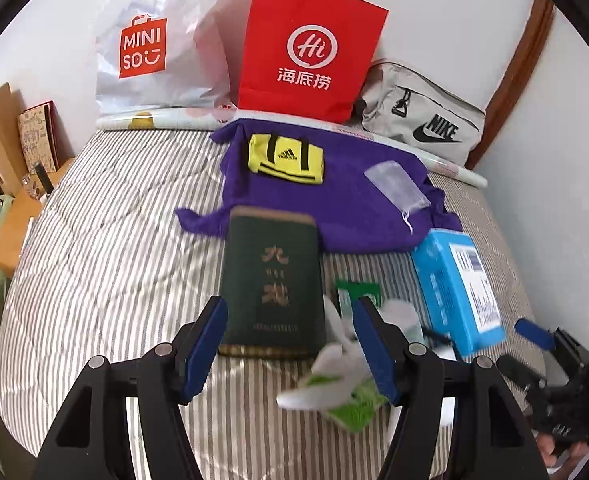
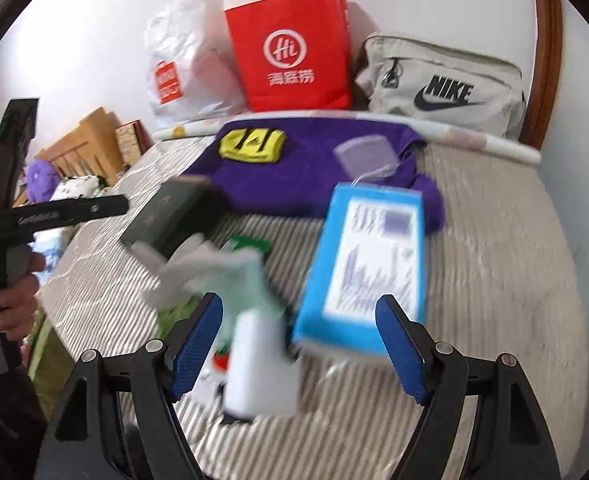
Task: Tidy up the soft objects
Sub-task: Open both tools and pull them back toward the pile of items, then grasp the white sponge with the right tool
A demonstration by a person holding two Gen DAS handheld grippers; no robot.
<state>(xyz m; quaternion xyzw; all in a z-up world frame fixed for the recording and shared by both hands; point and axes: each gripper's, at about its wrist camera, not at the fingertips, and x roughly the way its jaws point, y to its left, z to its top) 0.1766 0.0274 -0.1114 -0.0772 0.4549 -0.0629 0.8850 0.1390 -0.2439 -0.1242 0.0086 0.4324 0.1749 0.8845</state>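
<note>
Both tongs were over the grey-and-white striped quilted bedcover (image 1: pixel 94 240), angled down at the clutter. My left gripper (image 1: pixel 290 344) had its blue-padded jaws standing apart, nothing pressed between them: the dark green rectangular tin with gold characters (image 1: pixel 270 280) lay on the cover between the tips but further out, not touched. Just right of it sat the crumpled white-and-green soft pack (image 1: pixel 334 384), partly behind my left gripper's right finger; contact there I could not tell. My right gripper (image 2: pixel 298 344) was wide apart too, blue pads clear on both sides. A blurred white bottle-shaped item (image 2: pixel 262 364) lay below and between its fingers; motion blur hid whether a pad touched it. The light-blue cardboard box with a white printed label (image 2: pixel 370 264) lay flat just right of the soft pack, near the right pad. Behind all that, the purple knitted cloth (image 1: pixel 354 208) was spread on the cover, with the yellow-and-black folded sports item (image 1: pixel 286 160) on its far left part and a small translucent drawstring pouch (image 1: pixel 398 188) on its right part. Along the wall: white plastic shopping bag with red logo (image 1: pixel 154 40), red paper carrier bag with string handles (image 1: pixel 310 48), grey fabric waist bag with black logo (image 1: pixel 426 120). My left hand (image 2: pixel 10 296) gripped the left tool's handle at the right view's edge.
</note>
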